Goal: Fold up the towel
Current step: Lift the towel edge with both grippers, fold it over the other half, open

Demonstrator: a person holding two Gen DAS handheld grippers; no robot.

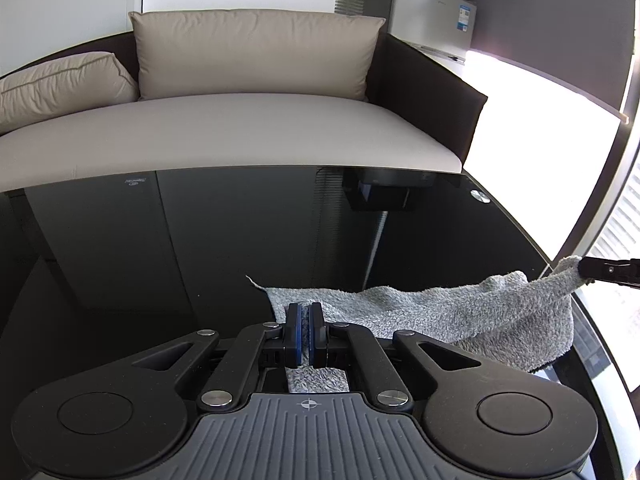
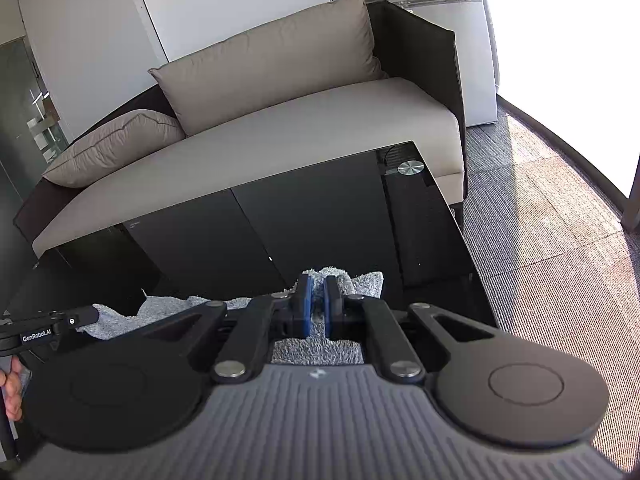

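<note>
My left gripper [image 1: 305, 334] is pressed together on one edge of the grey towel [image 1: 460, 316]; terry pile shows between the blue pads. My right gripper [image 2: 317, 304] is likewise clamped on the towel [image 2: 312, 346], at its other end. Towel: grey looped terry, nubbly, slightly mottled. It spans between my two grippers, sagging in the middle, held just above the black glass table [image 1: 180, 240]; I cannot tell whether the low part touches the glass. In the right wrist view, white lettering on the left gripper's [image 2: 86, 315] side reads "GenRobot.AI". A hand [image 2: 11, 390] shows at that frame's left edge. Beyond the table: beige sofa [image 1: 240, 128] with cushions. Farther: silver fridge [image 1: 434, 20] bearing a blue-and-white label, unreadable.
</note>
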